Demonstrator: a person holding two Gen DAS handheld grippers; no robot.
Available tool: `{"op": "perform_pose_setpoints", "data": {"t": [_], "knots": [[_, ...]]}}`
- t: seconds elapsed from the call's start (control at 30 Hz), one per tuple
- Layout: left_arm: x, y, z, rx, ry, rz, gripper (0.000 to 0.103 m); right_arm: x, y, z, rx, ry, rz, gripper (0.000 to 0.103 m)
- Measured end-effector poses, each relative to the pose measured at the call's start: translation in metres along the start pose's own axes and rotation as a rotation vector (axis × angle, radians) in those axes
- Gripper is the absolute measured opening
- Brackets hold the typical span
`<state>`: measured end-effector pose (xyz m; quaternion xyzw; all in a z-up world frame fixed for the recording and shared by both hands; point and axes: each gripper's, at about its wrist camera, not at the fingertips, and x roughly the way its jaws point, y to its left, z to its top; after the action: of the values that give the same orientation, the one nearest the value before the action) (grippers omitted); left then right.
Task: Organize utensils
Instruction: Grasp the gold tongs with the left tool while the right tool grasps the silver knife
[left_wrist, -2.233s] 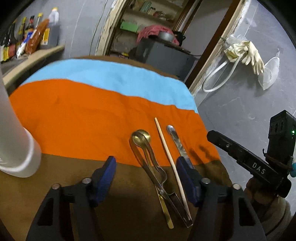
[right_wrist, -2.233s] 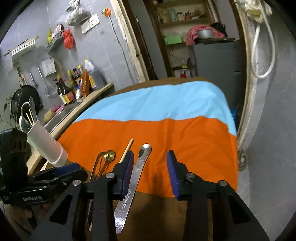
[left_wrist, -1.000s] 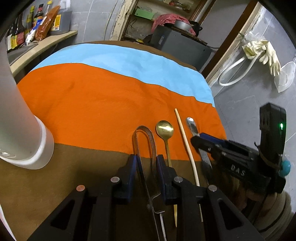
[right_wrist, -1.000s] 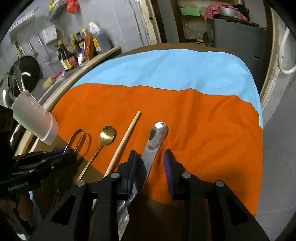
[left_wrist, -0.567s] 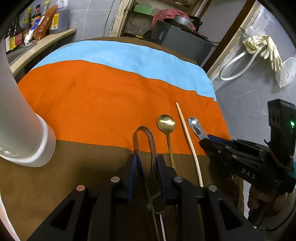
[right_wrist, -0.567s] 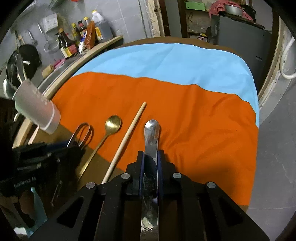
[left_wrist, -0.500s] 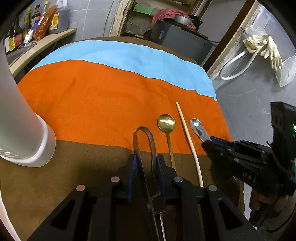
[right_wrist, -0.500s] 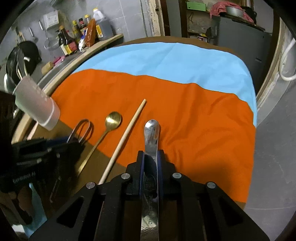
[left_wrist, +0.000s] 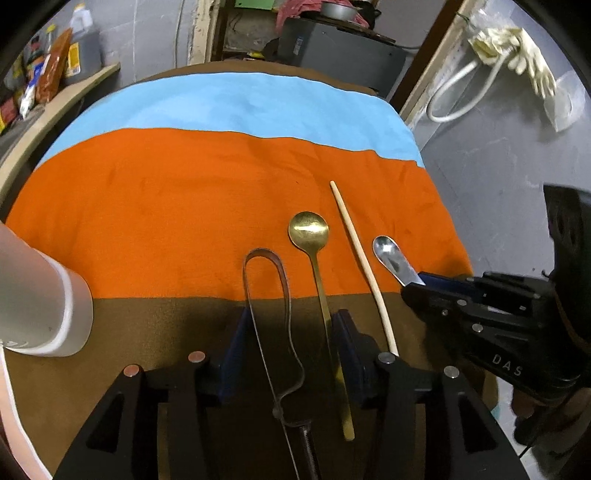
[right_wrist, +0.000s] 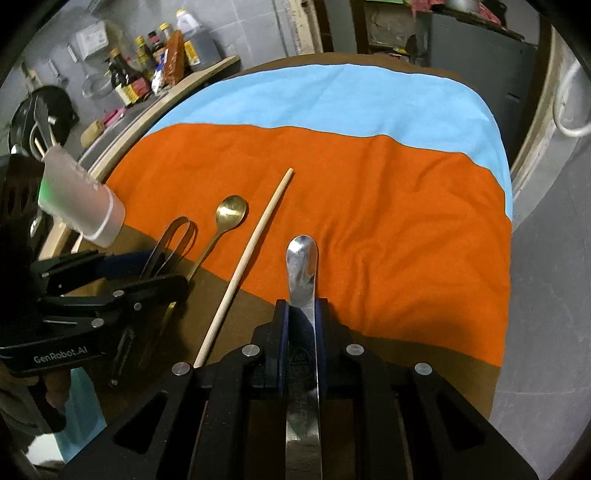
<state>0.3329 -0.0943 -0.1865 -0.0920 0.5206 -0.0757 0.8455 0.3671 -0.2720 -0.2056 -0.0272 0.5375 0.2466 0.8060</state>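
Lying on a striped cloth (left_wrist: 192, 206) of blue, orange and brown: tongs (left_wrist: 266, 295), gold spoon (left_wrist: 314, 251), chopstick (left_wrist: 360, 258). Spreading its fingers around tongs and gold spoon: left gripper (left_wrist: 291, 350). Pinching a steel spoon (right_wrist: 303, 269) over the cloth: right gripper (right_wrist: 301, 325). Standing left: white cup (left_wrist: 40, 306). Lining a far counter: bottles (right_wrist: 129, 79).

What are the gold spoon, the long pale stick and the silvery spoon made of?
Gold spoon: probably brass or gold-coated steel, from its satin yellow sheen. Long stick: looks like bare wood or bamboo, pale and matte, likely a chopstick. Silvery spoon: seems polished stainless steel, since its bowl mirrors the light. The right gripper is clamped on its handle.
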Motion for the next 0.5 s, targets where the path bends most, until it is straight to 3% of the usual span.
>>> {"op": "perform_pose_setpoints", "data": {"t": [0.37,0.5], "knots": [[-0.001,0.02,0.0,-0.074,-0.004,-0.125,0.044,0.002,0.001,0.001,0.044,-0.003,0.011,0.014],[-0.002,0.017,-0.003,-0.074,-0.008,-0.077,0.03,0.003,0.003,0.0,0.048,-0.006,0.009,0.014]]}}
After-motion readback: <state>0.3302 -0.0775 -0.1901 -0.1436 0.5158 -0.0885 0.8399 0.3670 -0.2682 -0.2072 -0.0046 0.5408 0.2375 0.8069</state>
